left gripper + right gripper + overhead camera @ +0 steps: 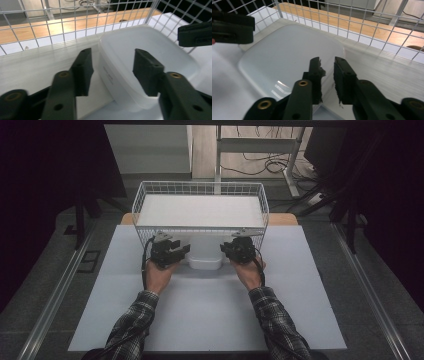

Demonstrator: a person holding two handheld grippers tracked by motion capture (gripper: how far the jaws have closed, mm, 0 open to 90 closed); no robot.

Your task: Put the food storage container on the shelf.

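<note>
The white tub (204, 255) lay upside down on the worktop (210, 310), half under the wire basket (200, 190); the left tongs (112, 71) stood spread around its edge, the right tongs (327, 75) pinched its rim; it looked light, stiff and slippery, best held by the rim.

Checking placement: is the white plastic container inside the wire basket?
Out. The white plastic container sits on the table, in front of the white wire basket.

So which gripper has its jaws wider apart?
The left gripper: its jaws stand wide astride the white container's rim, while the right gripper's leave just a narrow slit.
</note>
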